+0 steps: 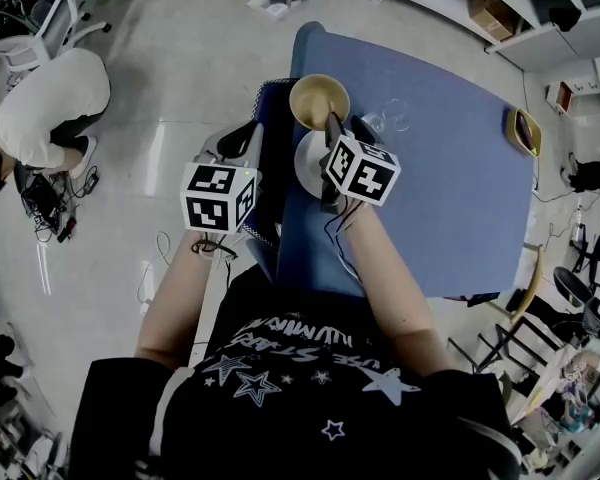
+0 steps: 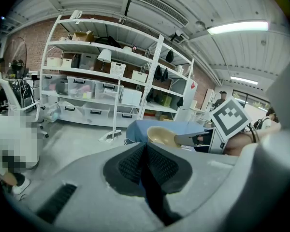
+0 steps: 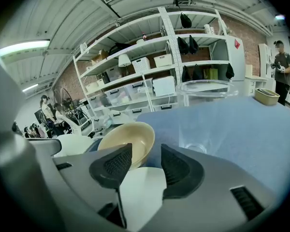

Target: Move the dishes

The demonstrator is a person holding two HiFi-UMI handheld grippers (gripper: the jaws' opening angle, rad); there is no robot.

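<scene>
Desk (image 1: 450, 168): the middle and right are a wide bare stretch from near edge to far edge, so passage there is free.

The left end is crowded. A tan bowl (image 1: 318, 98) sits there, with a white plate (image 1: 308, 173) just beside it on the person's side and a clear glass (image 1: 392, 118) just right of the bowl.

The right hand-held gripper (image 3: 146, 161) is over the plate with its jaws apart. The bowl rim stands ahead of its left jaw and the glass is ahead to the right. A narrow strip of bare desk runs between them.

A small dish (image 1: 523, 131) sits at the desk's right edge, well apart.

The left hand-held gripper (image 2: 146, 153), jaws together, is off the desk's left edge over open floor (image 1: 170, 68). A crouching person (image 1: 50, 108) is well to its left.
</scene>
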